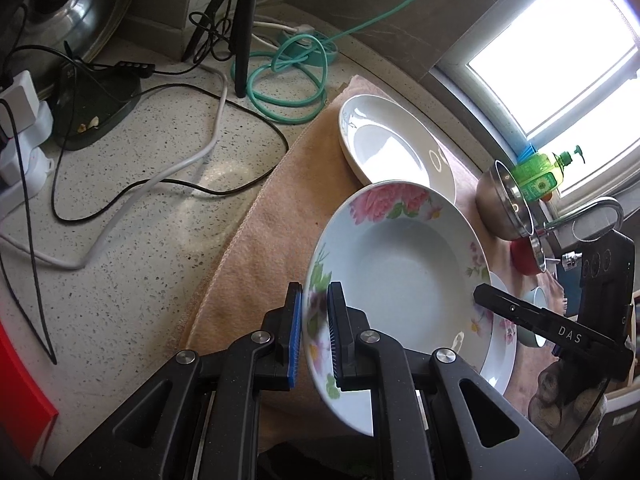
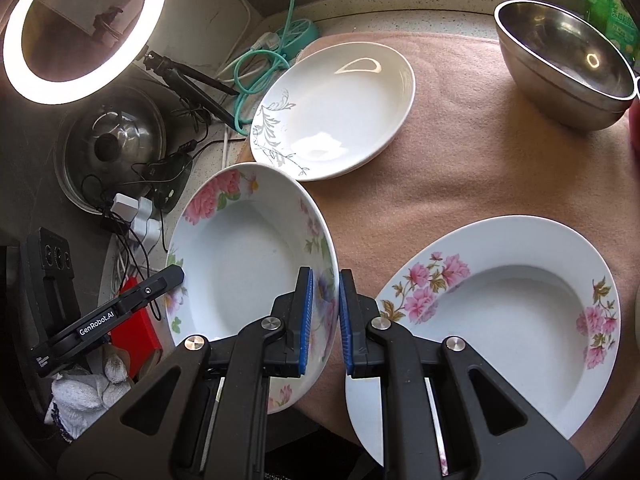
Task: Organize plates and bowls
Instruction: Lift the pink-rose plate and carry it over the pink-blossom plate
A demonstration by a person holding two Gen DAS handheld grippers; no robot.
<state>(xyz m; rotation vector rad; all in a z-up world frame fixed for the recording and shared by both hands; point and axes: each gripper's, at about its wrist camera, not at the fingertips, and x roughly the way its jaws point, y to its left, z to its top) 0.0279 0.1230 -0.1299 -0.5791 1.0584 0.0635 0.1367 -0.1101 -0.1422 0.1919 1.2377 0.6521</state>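
Nearest, the left tool point(image 1: 313, 336) and right tool point(image 2: 325, 318) both pinch the peony plate point(image 2: 248, 256) at opposite rims, tilted above the cloth point(image 2: 460, 152). The white plate point(image 2: 332, 112) lies at twelve o'clock, likely its destination.

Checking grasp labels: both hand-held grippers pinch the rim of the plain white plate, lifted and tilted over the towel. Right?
Wrong plate. The left hand-held gripper and right hand-held gripper pinch the floral plate; the right wrist view shows the white plate lying untouched on the towel.
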